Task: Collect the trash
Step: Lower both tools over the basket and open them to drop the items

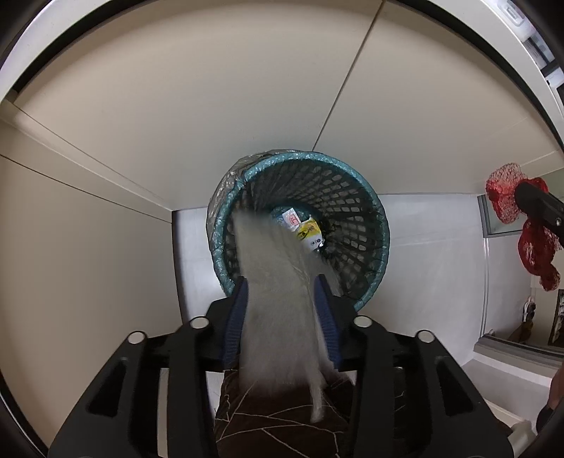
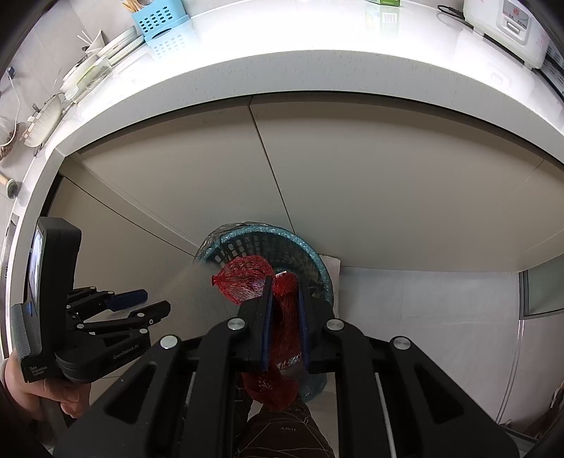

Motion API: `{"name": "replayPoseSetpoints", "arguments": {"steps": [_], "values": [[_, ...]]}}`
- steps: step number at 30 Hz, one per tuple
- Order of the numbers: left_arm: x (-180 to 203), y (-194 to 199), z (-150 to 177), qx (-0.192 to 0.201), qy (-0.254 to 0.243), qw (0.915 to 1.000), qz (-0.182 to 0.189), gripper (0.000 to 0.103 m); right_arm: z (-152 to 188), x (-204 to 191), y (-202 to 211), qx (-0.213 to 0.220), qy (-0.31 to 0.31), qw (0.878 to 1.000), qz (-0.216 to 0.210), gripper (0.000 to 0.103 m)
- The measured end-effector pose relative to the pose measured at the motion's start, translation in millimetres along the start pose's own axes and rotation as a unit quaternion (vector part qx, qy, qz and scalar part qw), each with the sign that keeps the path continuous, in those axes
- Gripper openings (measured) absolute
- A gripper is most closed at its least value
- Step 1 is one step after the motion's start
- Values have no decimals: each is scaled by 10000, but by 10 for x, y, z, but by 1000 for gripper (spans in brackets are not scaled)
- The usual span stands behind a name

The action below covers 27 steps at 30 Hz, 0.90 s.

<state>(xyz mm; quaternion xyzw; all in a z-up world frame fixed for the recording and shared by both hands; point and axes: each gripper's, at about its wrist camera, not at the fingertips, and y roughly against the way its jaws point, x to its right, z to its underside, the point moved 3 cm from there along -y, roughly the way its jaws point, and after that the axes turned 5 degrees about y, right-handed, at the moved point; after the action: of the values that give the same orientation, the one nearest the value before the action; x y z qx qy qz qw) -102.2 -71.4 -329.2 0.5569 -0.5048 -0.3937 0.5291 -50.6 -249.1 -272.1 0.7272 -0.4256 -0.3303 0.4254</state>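
Now the left gripper [image 1: 282, 285] is standing released, pale trash [image 1: 278, 282] falling toward the bin [image 1: 366, 197] at twelve o'clock; the right gripper [image 2: 285, 282] is clenching red netting [image 2: 243, 278], which may be snagging the rim.

Home kitchen, white countertop [image 2: 317, 70], dish rack with plates [image 2: 105, 53], rice cooker [image 2: 507, 24], beige cabinet doors [image 2: 387, 176]

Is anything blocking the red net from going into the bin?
Nothing visible does. The red net hangs pinched in the right gripper, near the bin, whose mouth is open. The left gripper is off to the side, not in between.
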Motion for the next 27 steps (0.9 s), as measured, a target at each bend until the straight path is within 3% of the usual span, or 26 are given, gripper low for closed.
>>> {"name": "replayPoseSetpoints", "arguments": {"steps": [8, 14, 20, 27], "values": [[-122, 87, -10, 174, 190, 9997, 18, 67, -16, -39, -34, -51, 83, 9999, -73, 12], [-303, 256, -51, 541, 354, 9979, 5, 87, -9, -201, -197, -205, 271, 9992, -199, 13], [-494, 396, -66, 876, 515, 9948, 55, 96, 9, -367, -443, -403, 466, 9977, -293, 13], [-609, 369, -77, 871, 585, 9945, 33, 97, -2, -496, -673, -616, 612, 9958, -282, 15]]}}
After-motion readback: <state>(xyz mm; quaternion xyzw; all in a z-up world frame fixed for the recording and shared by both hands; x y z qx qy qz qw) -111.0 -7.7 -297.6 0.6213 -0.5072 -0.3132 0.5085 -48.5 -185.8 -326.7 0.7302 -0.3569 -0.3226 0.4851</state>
